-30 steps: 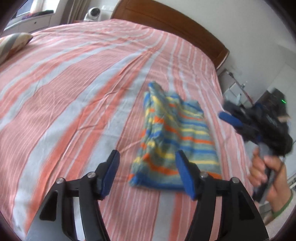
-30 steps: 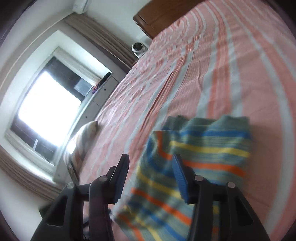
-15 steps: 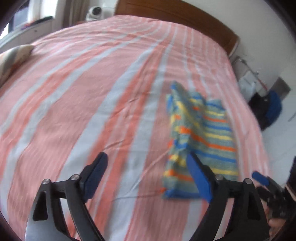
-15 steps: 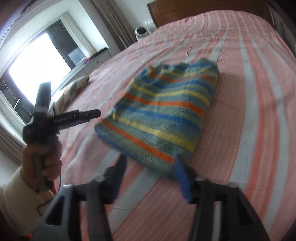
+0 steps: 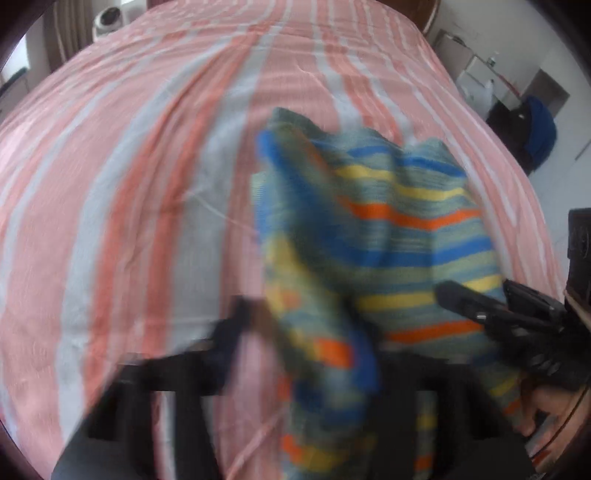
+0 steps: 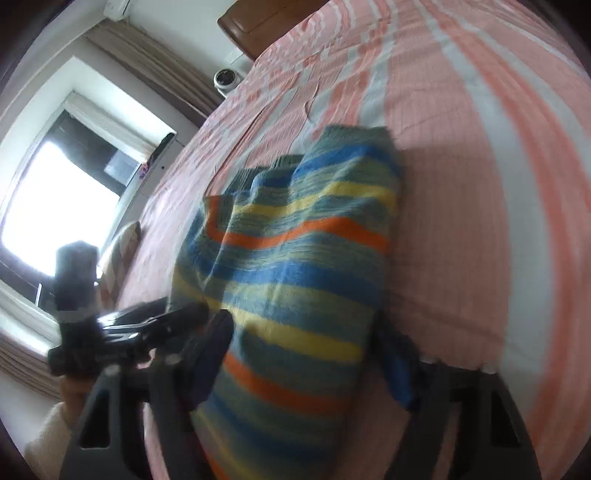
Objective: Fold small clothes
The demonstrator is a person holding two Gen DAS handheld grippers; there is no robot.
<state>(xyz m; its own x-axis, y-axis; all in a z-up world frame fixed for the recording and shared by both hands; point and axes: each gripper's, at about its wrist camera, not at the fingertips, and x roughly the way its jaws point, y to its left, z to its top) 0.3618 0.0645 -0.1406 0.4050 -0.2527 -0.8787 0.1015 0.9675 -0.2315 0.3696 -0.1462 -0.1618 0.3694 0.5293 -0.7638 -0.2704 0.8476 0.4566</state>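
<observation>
A folded striped knit garment, green with blue, yellow and orange bands, lies on the bed. In the left wrist view my left gripper is open, blurred, with the garment's near left edge between its fingers. The right gripper reaches in at the garment's right side. In the right wrist view my right gripper is open and straddles the near end of the garment. The left gripper is at the garment's left edge. Whether either grips the cloth is hidden by blur.
The bed has a pink, orange and white striped sheet. A wooden headboard is at the far end, a window and a pillow to the left. Dark bags stand on the floor to the right.
Both grippers have moved in from apart onto the garment's near end. The garment now fills the space between each pair of fingers, and its near edge looks lifted.
</observation>
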